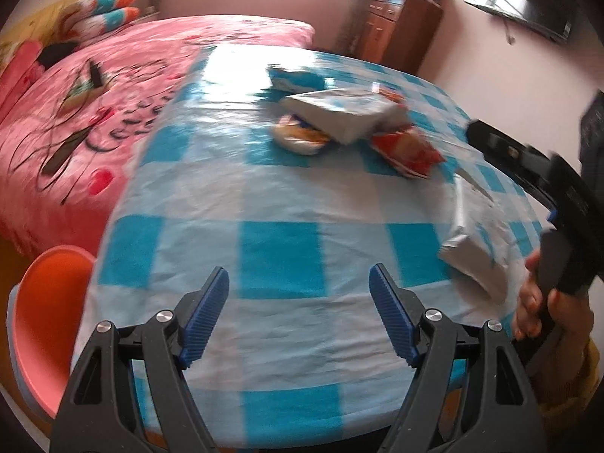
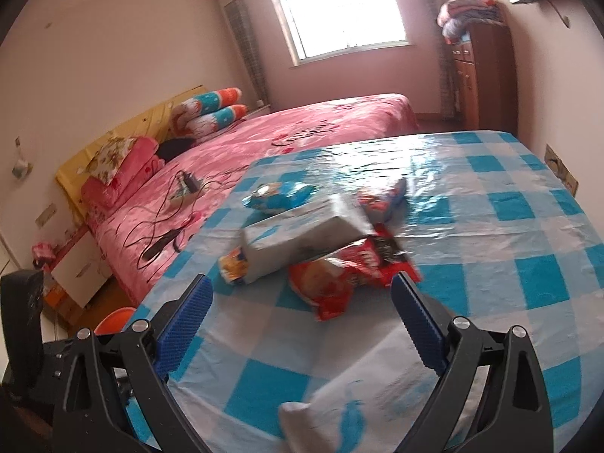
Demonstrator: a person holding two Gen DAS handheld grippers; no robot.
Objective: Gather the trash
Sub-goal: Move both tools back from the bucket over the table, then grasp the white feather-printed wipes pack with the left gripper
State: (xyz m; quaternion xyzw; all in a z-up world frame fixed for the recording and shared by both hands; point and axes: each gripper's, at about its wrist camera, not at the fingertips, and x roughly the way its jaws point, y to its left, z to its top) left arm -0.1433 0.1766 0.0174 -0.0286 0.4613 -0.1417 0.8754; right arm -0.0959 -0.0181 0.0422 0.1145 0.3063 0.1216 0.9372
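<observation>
Bright window [image 2: 339, 7] daylight, tablecloth [image 1: 234, 75] glare, motion blur

Pink bed [image 2: 287, 128], orange chair [image 1: 49, 313], wooden cabinet [image 2: 487, 75], window [image 2: 336, 7].

The table [image 2: 509, 204] wears a blue-and-white checked cover, glossy and plastic-looking, wrinkled, with window glare on its far part; the red snack bag [image 2: 347, 275] is shiny crinkled film, and the grey parcel [image 2: 302, 238] looks like matt, creased plastic wrap. The left gripper [image 1: 298, 313] has matt black plastic arms, ribbed blue pads and bright metal pins; the chair [image 1: 49, 324] is smooth orange plastic; the cabinet [image 2: 487, 83] is brown wood.
</observation>
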